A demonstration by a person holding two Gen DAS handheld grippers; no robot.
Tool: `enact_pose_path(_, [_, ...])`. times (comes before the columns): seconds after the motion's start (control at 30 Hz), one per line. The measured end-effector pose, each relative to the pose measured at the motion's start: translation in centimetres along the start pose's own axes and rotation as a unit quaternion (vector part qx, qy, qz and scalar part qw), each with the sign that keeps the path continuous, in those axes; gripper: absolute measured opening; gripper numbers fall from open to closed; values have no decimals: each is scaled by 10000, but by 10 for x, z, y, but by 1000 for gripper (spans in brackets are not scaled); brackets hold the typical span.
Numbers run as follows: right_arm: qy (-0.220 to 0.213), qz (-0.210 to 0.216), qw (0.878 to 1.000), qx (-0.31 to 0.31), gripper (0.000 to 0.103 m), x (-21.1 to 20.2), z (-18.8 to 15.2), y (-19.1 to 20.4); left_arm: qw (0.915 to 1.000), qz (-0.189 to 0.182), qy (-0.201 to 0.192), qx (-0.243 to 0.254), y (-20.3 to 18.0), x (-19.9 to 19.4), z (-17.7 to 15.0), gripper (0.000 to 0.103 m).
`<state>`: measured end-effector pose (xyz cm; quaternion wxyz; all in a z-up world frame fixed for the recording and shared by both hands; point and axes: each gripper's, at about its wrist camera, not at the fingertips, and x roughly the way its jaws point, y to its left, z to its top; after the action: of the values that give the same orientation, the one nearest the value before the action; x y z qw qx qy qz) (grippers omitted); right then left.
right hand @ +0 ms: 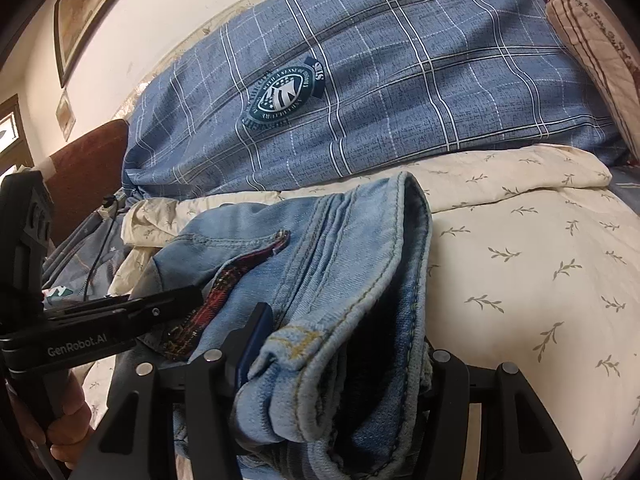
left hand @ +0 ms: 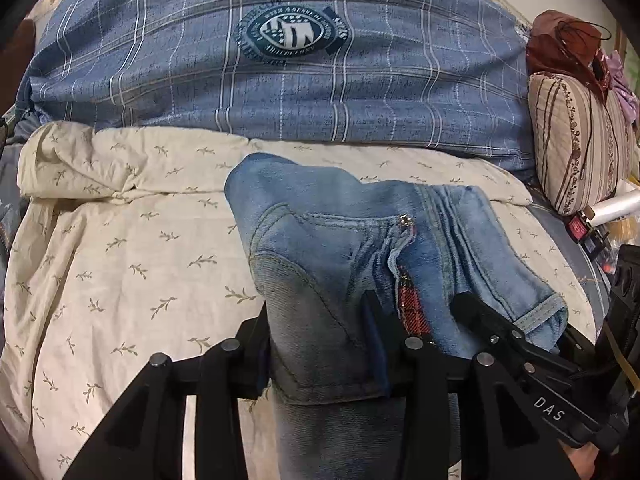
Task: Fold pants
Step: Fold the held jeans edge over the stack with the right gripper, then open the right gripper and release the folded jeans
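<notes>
Light-blue denim pants (left hand: pixel 320 264) bunched and partly folded, held up just above cream leaf-print quilt (left hand: pixel 120 248) on bed. Red plaid lining (left hand: pixel 412 308) shows at open fly. Left claw (left hand: pixel 320 352) clenched on thick fold of pants, fabric filling gap between its fingers. Right claw (right hand: pixel 340 364) clenched on waistband end (right hand: pixel 360 320), denim bulging between its fingers. Claws near each other. Blue plaid pillow (left hand: pixel 280 68) with round emblem (left hand: pixel 294 34) lies behind quilt; striped floral cushion (left hand: pixel 576 148) beside it.
</notes>
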<state>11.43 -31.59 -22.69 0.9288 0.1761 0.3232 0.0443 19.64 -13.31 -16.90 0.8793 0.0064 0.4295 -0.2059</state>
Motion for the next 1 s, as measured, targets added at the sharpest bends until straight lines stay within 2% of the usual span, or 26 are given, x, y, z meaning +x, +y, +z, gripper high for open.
enact_pose_path(0.2, [161, -97, 9998, 80, 62, 3, -3, -5, 9999, 121, 72, -37, 3, 4, -4, 56])
enact_pose_path(0.3, [220, -138, 9996, 115, 63, 4, -6, -7, 9996, 258, 76, 1, 2, 6, -7, 64])
enact_pose_path(0.37, [260, -185, 9994, 118, 66, 5, -7, -8, 9994, 352, 71, -17, 3, 8, -9, 73])
enact_pose_path(0.43, [290, -244, 9992, 146, 68, 5, -7, -9, 9985, 554, 19, 48, 3, 9, -10, 79])
enact_pose_path(0.53, [285, -346, 9990, 92, 69, 0, -8, -8, 9975, 689, -55, 170, 2, 8, -12, 82])
enact_pose_path(0.73, [84, -537, 9984, -147, 69, -13, -6, -2, 9969, 778, -91, 102, 8, 11, -12, 89])
enact_pose_path(0.87, [211, -588, 9979, -162, 71, -7, -8, -6, 9965, 819, -116, 101, 8, 13, -12, 94])
enact_pose_path(1.0, [381, -562, 9977, 74, 79, 1, -11, -16, 9965, 828, -101, 35, 10, 16, -14, 96])
